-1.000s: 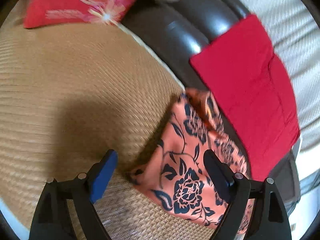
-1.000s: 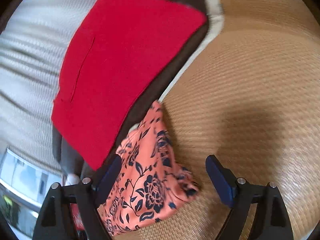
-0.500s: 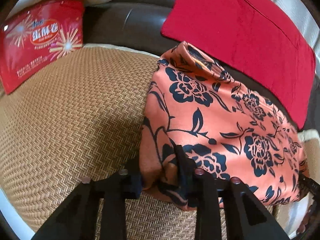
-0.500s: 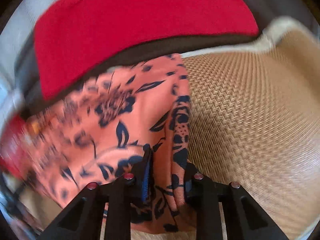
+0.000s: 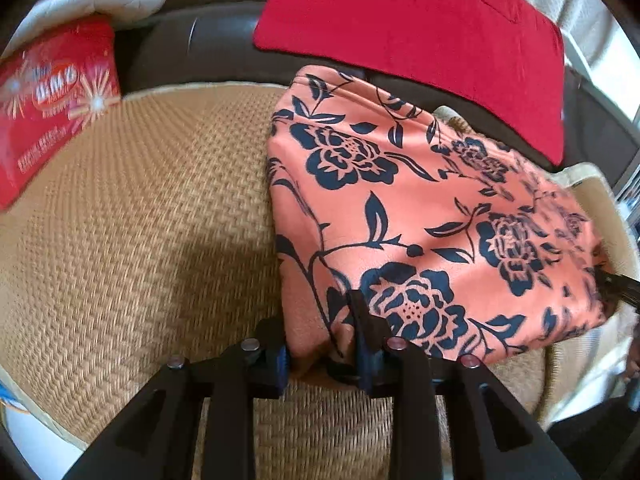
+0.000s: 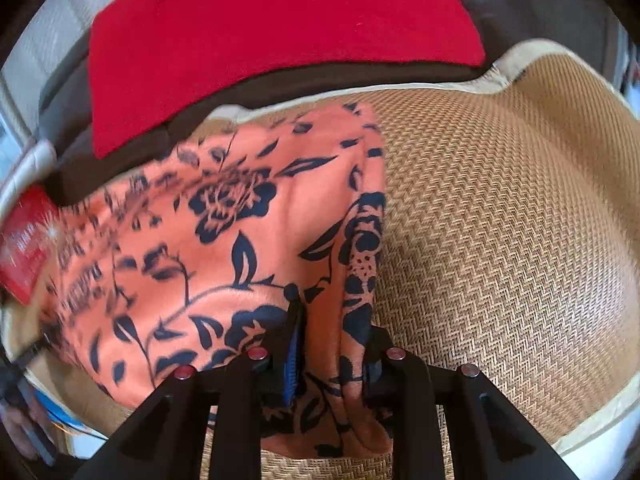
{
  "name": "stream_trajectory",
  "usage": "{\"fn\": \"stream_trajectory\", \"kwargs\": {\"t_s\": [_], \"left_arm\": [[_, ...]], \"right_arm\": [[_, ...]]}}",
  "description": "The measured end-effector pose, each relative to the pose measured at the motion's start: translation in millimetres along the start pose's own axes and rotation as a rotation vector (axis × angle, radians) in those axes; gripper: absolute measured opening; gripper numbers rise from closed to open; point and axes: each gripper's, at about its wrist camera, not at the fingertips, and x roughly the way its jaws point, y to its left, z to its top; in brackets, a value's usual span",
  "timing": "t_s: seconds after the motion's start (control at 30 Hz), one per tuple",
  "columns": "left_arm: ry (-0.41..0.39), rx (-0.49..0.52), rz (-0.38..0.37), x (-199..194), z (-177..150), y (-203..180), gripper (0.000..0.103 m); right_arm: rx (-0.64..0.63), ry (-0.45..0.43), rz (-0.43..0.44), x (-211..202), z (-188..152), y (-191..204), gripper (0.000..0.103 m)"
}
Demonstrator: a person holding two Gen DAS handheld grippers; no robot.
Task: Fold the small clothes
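We have two fisheye views, each riding a handheld gripper and looking forward and steeply down along its fingers. Our left wrist view sits close over the woven mat [image 5: 132, 208], at the left edge of the floral cloth [image 5: 420, 216], with the red cushion [image 5: 420, 28] beyond. Our right wrist view sits just as close at the cloth's right edge [image 6: 224, 232]. Both views share the cloth, the mat [image 6: 500, 220], the cushion [image 6: 280, 28] and the red packet [image 5: 52, 100], seen from opposite ends.
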Motion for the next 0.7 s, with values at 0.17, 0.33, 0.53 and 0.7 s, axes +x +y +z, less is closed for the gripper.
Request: {"fn": "stream_trajectory", "kwargs": {"t_s": [0.17, 0.33, 0.53, 0.7], "left_arm": [[-0.119, -0.208, -0.023, -29.9, 18.0, 33.2, 0.033], [-0.274, -0.152, 0.088, -41.0, 38.3, 12.7, 0.072], [-0.281, 0.113, 0.211, -22.8, 42.1, -70.8, 0.087], [-0.159, 0.150, 0.228, 6.5, 45.0, -92.5, 0.087]], "right_arm": [[0.284, -0.174, -0.001, -26.2, 26.6, -33.4, 0.030], [0.209, -0.284, 0.069, -40.4, 34.2, 5.2, 0.030], [-0.065, -0.180, 0.150, -19.8, 20.1, 102.7, 0.030], [-0.072, -0.026, 0.132, 8.0, 4.3, 111.3, 0.031]]}}
